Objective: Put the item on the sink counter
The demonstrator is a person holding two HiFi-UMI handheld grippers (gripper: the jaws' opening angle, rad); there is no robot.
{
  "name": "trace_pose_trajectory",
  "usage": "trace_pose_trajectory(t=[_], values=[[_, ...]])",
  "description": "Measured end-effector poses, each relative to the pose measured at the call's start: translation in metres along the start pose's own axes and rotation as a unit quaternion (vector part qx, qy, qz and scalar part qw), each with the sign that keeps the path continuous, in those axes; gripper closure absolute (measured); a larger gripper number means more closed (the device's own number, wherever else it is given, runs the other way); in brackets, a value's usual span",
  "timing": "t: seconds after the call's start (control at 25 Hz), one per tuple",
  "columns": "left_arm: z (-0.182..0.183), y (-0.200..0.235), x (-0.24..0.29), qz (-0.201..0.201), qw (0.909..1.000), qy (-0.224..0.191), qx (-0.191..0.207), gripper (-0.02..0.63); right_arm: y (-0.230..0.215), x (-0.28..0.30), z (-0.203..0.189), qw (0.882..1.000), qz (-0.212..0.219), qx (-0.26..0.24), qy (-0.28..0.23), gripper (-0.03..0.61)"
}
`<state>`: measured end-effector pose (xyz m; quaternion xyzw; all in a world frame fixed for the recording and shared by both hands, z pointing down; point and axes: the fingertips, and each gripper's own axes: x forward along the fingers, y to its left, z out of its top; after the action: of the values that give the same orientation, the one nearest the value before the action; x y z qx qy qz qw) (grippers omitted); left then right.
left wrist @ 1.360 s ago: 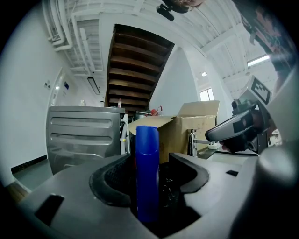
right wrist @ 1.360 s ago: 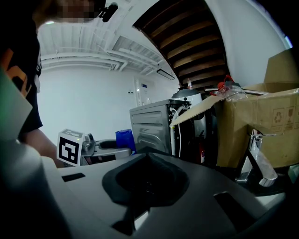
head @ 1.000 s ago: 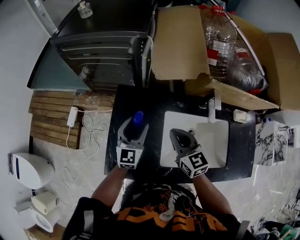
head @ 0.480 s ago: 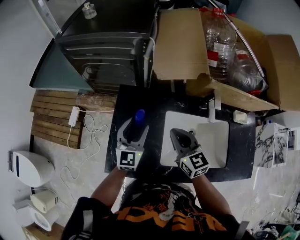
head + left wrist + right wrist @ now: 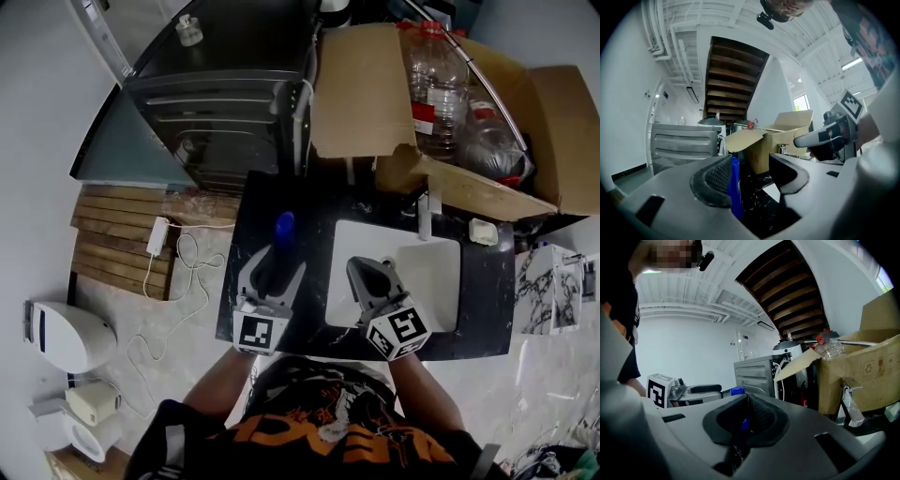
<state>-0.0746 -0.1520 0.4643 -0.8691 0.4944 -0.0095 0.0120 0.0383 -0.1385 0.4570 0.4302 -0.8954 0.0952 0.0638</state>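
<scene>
Standing upright on the black counter (image 5: 314, 225), to the left of the white sink basin (image 5: 427, 272), the blue bottle (image 5: 284, 228) is right at the tips of your left gripper (image 5: 277, 262). From the left gripper view, your left gripper (image 5: 752, 180) has its jaws spread wide, and the blue bottle (image 5: 735, 192) rises in the gap close against the left-hand pad, with clear room to the other jaw; nothing is clamped. Your right gripper (image 5: 367, 272) hangs over the basin's left part, and your right gripper (image 5: 746, 420) shows its pads pressed together with nothing between them. Behind the basin a faucet (image 5: 424, 216) stands at the back edge, with a small white bar (image 5: 484, 232) just to its right. Farther behind the basin an open cardboard box (image 5: 361, 89) holds clear plastic bottles (image 5: 436, 75). Back and to the left of the basin sits a dark metal appliance (image 5: 225, 112). Well left of the basin, on the floor, lie a wooden slat mat (image 5: 108, 239) and a white cable (image 5: 183, 258).
</scene>
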Motion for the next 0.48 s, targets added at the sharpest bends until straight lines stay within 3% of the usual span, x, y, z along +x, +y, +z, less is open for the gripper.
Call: trace_pose_trajectory(t=[0.2, 0.32, 0.48], values=[[0.021, -0.012, -0.019, -0.003, 0.9997, -0.015, -0.018, 0.365, 0.020, -0.023, 0.028, 0.999, 0.012, -0.013, -0.041, 0.554], [0.041, -0.021, -0.030, -0.012, 0.9994, -0.022, -0.022, 0.417, 0.025, -0.038, 0.046, 0.998, 0.014, -0.026, -0.060, 0.554], [0.068, -0.031, -0.041, -0.020, 0.9990, -0.030, -0.027, 0.445, 0.027, -0.058, 0.059, 0.997, 0.014, -0.003, -0.077, 0.554]])
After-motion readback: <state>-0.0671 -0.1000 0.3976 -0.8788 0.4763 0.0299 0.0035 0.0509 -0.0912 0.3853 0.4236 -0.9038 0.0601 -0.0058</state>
